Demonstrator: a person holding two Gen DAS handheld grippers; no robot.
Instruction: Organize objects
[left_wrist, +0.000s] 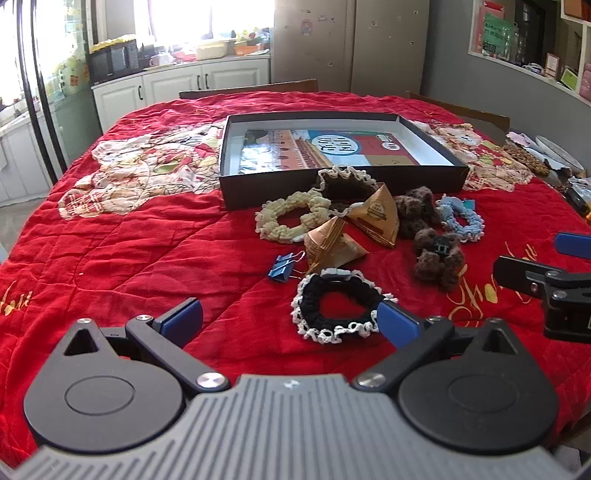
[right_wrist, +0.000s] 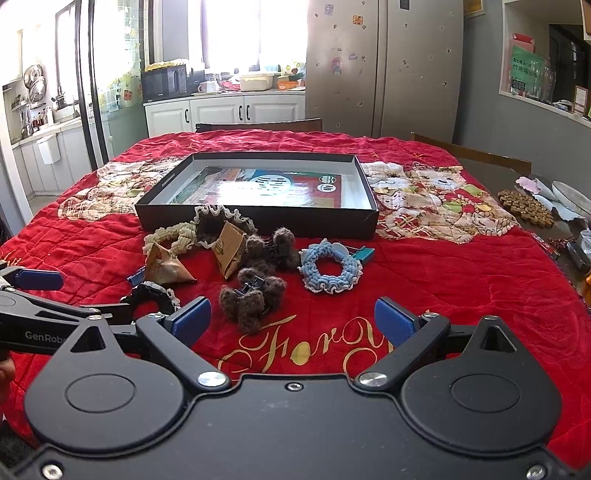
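Observation:
A shallow black box (left_wrist: 340, 181) (right_wrist: 258, 219) with a printed sheet inside lies on the red quilt. In front of it are scattered a cream scrunchie (left_wrist: 291, 218) (right_wrist: 166, 236), a blue scrunchie (left_wrist: 461, 218) (right_wrist: 328, 271), a black and white scrunchie (left_wrist: 340, 310) (right_wrist: 155, 291), two fuzzy brown claw clips (left_wrist: 437, 258) (right_wrist: 251, 299), two brown paper pyramid packets (left_wrist: 332, 243) (right_wrist: 166, 267) and a blue binder clip (left_wrist: 282, 267). My left gripper (left_wrist: 291, 321) stands open just short of the black scrunchie. My right gripper (right_wrist: 291, 321) is open with nothing in it, near the closest brown clip.
A red quilt (left_wrist: 147, 258) covers the table. Wooden chair backs (right_wrist: 258, 125) stand at the far side. A woven trivet (right_wrist: 526, 203) and plates sit at the right edge. Kitchen cabinets (right_wrist: 221, 110) and a fridge (right_wrist: 380, 66) are behind.

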